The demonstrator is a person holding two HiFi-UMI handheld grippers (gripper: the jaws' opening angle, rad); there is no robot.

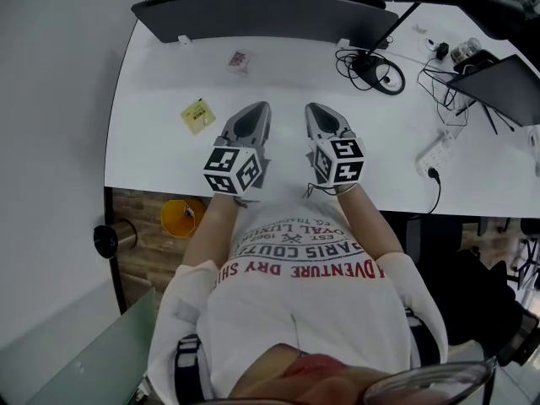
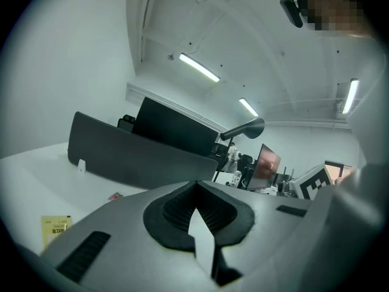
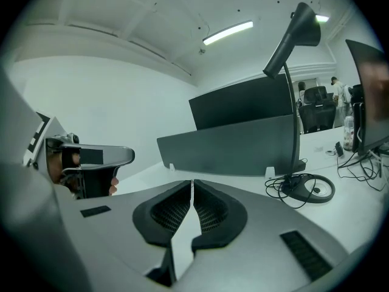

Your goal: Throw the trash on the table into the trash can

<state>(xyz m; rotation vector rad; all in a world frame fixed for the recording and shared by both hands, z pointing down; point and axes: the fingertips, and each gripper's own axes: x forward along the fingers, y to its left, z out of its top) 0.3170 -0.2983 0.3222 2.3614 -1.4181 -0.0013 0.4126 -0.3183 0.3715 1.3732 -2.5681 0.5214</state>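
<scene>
Two bits of trash lie on the white table [image 1: 169, 150]: a yellow packet [image 1: 197, 115] at the left and a small pink wrapper [image 1: 239, 60] farther back. The left gripper view shows the yellow packet [image 2: 56, 230] low at the left and the pink wrapper [image 2: 115, 196] beyond it. My left gripper [image 1: 262, 105] and right gripper [image 1: 312, 106] hover side by side over the table's near middle. Both are shut with nothing between their jaws. The yellow packet lies left of the left gripper, apart from it. A yellow trash can [image 1: 183, 216] stands on the floor under the table's near left edge.
A dark divider panel [image 1: 261, 15] runs along the back of the table. A desk lamp base with coiled cable [image 1: 375, 70] sits behind the right gripper. A power strip [image 1: 434, 154], cables and a dark screen [image 1: 502, 87] crowd the right side.
</scene>
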